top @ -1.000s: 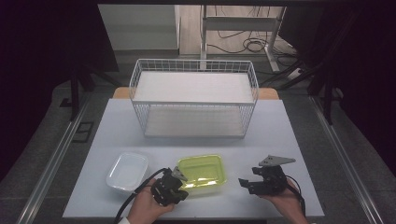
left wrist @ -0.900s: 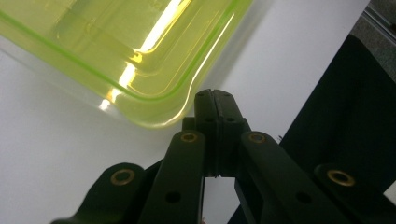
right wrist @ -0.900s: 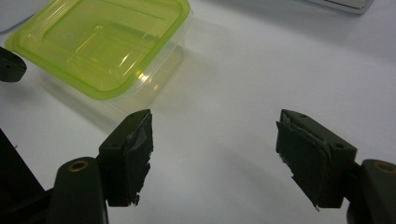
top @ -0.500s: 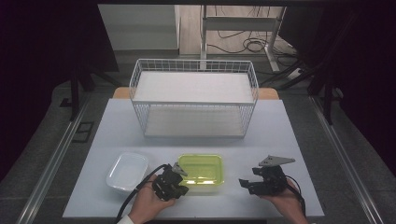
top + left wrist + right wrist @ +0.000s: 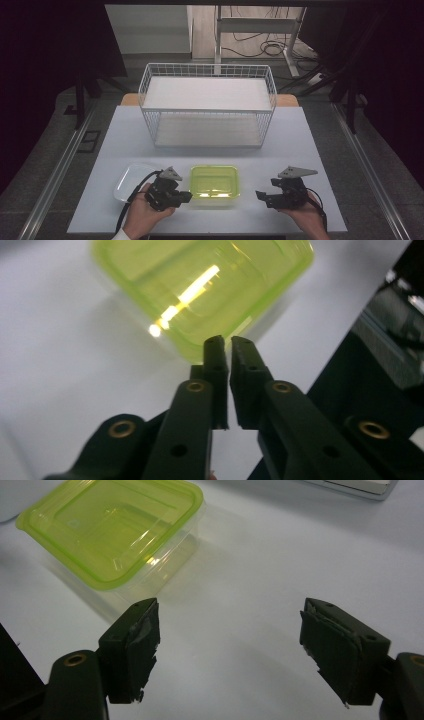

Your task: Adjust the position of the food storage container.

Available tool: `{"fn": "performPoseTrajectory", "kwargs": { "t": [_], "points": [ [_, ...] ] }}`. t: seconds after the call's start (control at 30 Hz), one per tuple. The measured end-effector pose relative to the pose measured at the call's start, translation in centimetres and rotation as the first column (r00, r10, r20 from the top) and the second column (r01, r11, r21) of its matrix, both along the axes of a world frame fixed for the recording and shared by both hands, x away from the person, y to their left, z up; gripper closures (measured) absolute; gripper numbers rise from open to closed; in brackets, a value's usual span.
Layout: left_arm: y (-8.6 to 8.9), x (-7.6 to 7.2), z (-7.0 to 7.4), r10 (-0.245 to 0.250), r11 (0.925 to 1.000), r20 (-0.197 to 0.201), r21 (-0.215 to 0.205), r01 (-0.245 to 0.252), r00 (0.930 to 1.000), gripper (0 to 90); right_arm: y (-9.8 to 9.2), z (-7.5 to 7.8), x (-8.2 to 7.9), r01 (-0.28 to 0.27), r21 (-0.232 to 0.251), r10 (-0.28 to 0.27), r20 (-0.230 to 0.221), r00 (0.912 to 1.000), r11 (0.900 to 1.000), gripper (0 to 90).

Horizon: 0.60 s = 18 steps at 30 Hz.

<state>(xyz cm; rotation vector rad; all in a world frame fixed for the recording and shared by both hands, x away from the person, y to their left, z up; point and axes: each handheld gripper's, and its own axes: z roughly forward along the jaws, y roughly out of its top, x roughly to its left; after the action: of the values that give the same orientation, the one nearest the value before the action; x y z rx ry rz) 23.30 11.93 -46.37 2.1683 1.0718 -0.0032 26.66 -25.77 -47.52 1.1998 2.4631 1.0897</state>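
**Two grippers at the front of the table, a green-lidded box between them**

A white table (image 5: 210, 145) carries a white wire basket (image 5: 207, 107) at its far side. At the near side, roughly in the middle, sits a clear plastic box with a yellow-green lid (image 5: 214, 182); the lid is on the box. To the left of it, a little apart, lies a clear, shallow dish or lid (image 5: 131, 181), partly hidden by the left hand and its cable.

The left gripper (image 5: 184, 196) is held by the left hand (image 5: 145, 215) just beside the box's left side, pointing toward it. In the left gripper view, its fingers (image 5: 216, 347) are nearly pressed together, with only a thin slit between them and nothing in that slit. Their tips sit right at the near edge of the green lid (image 5: 200, 285); whether they touch it I cannot tell.

The right gripper (image 5: 262, 196) is held by the right hand (image 5: 305, 215) to the right of the box, with bare table between them, and it also points toward the box. In the right gripper view, its fingers (image 5: 134, 645) are spread wide, holding nothing, and the box (image 5: 112, 535) lies ahead of them and toward the left finger, not between them.

A grey three-cornered plate tops each gripper in the high view.
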Motion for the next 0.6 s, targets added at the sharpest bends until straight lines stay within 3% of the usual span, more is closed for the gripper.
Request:
{"fn": "performPoseTrajectory", "kwargs": {
  "t": [0.07,0.13,0.27,0.43,0.6],
  "points": [
    [0.7,0.2,0.2,0.040,0.9991,0.008,-0.017,-0.040,0.9992,77.9,0.1,0.1,0.0,0.003,0.008,-0.003,-0.003,1.0000,1.000,22.9],
    [1.2,0.4,0.4,0.079,0.9962,0.008,-0.037,-0.079,0.9969,64.0,0.2,0.1,0.0,0.006,0.019,-0.005,-0.006,1.0000,1.000,21.1],
    [2.1,1.0,0.4,0.135,0.9870,-0.023,-0.084,-0.137,0.9906,40.8,0.3,0.1,0.1,0.016,0.048,-0.014,-0.022,0.9997,0.999,19.3],
    [2.7,1.5,0.3,0.170,0.9756,-0.060,-0.130,-0.177,0.9836,32.0,0.3,0.3,0.0,0.029,0.083,-0.025,-0.049,0.9985,0.996,19.7],
    [3.1,1.8,0.1,0.187,0.9729,-0.071,-0.125,-0.195,0.9798,30.7,0.7,0.6,-0.1,0.028,0.091,-0.022,-0.067,0.9975,0.995,20.0]
  ]
}}
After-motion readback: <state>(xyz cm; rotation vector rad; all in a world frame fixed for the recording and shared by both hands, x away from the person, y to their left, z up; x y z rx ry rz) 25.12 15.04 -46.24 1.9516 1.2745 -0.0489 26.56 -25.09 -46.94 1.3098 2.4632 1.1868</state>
